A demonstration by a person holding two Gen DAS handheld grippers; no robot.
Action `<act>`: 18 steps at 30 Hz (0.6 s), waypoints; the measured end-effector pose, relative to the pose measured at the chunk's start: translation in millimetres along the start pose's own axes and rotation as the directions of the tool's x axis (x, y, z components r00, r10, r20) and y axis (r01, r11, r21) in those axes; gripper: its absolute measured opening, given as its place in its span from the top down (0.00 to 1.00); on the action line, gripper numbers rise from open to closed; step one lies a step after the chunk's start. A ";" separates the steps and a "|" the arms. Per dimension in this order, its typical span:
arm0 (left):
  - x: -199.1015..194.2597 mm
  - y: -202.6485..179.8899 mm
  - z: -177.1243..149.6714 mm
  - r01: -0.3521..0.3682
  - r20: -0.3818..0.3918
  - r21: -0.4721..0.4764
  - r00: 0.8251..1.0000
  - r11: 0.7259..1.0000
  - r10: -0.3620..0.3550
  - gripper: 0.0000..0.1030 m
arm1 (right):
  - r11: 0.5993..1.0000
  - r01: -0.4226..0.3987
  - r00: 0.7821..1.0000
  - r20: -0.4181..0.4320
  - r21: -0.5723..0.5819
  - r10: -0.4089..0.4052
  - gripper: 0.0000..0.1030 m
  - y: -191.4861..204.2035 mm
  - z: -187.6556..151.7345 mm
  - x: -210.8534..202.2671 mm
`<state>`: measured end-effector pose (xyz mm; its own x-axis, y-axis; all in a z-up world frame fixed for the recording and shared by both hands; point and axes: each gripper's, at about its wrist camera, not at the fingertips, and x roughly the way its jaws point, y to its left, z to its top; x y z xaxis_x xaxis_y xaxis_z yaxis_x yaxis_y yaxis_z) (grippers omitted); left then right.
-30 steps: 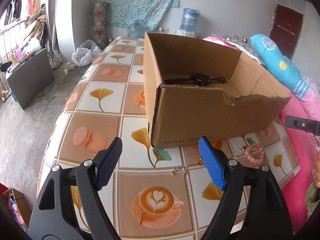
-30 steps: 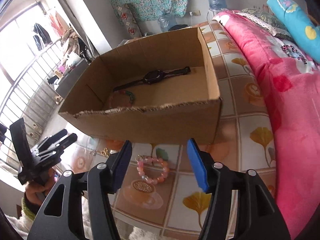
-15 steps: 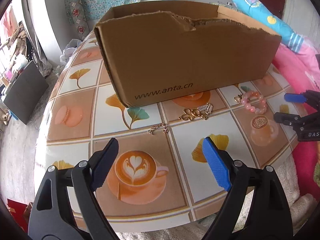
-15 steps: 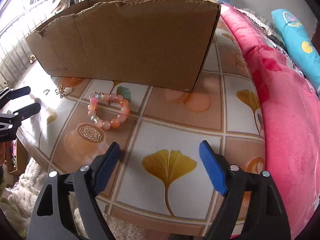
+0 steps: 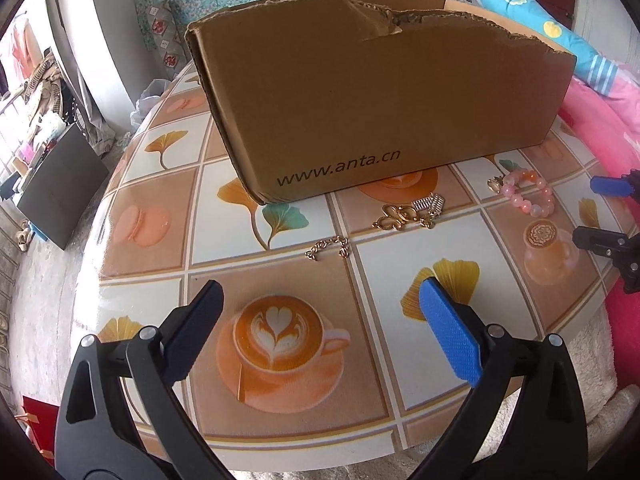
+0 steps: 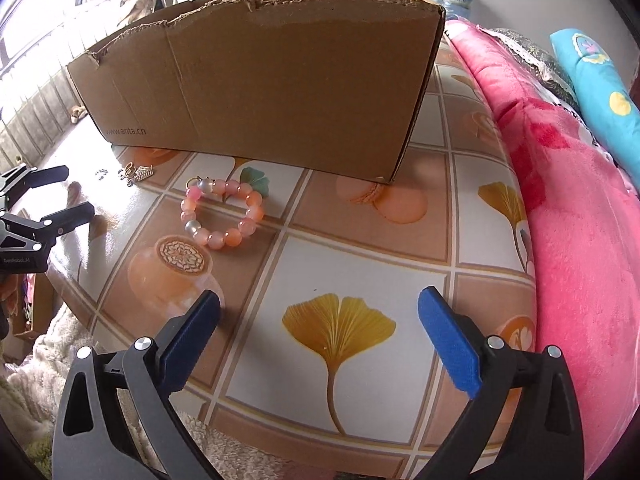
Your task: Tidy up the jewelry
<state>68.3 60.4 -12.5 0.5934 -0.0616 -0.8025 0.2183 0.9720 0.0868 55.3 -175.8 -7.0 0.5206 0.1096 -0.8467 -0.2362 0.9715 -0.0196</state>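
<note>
Two grippers, left gripper (image 5: 320,320) and right gripper (image 6: 320,320), hover with empty jaws opening wide over the bench (image 6: 340,264), where a light, slippery pink bead bracelet (image 6: 222,214), best pinched across its rim, lies at ten o'clock of the right gripper, before the cardboard box (image 6: 272,84).

1. The box (image 5: 372,112) is brown corrugated cardboard, matt, with a ragged, torn top edge.
2. The tablecloth (image 5: 280,408) is smooth and glossy like plastic sheet, catching window glare.
3. The bracelet (image 6: 222,214) is made of polished, translucent pink and orange beads.
4. The brooch (image 5: 412,214) and the small chain (image 5: 326,248) are shiny gold-coloured metal.
5. The left gripper (image 5: 320,320) and right gripper (image 6: 320,328) have matt black plastic arms, metal rivets and blue pads (image 5: 450,332) with a fine rough texture.
6. The blanket (image 6: 580,240) is soft, fuzzy pink fleece.
7. The cloth (image 6: 44,360) under the table's near edge is cream and woolly.
</note>
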 end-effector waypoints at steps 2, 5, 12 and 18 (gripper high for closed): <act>-1.2 -0.6 -3.2 0.000 0.006 -0.008 1.000 1.000 0.000 0.07 | 1.000 0.010 0.999 -0.035 0.004 -0.010 0.06 1.3 4.2 -0.1; -0.5 2.7 -3.6 0.013 0.000 -0.032 1.000 0.999 -0.013 0.07 | 0.998 -0.013 1.000 -0.002 0.055 0.013 0.06 3.2 12.4 -9.5; 3.3 6.4 -2.2 0.021 -0.009 -0.049 1.000 0.999 -0.021 0.07 | 0.995 -0.034 0.997 0.072 0.094 0.027 0.14 6.9 33.2 -12.8; 3.9 6.1 -2.1 0.015 -0.002 -0.057 1.000 0.998 -0.015 0.07 | 0.993 -0.048 0.998 0.056 0.110 0.042 0.36 6.5 38.7 -1.5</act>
<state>70.4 66.6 -16.3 0.5885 -0.0762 -0.8049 0.1826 0.9823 0.0405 84.7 -161.5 14.8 0.5554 0.1618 -0.8157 -0.1693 0.9823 0.0795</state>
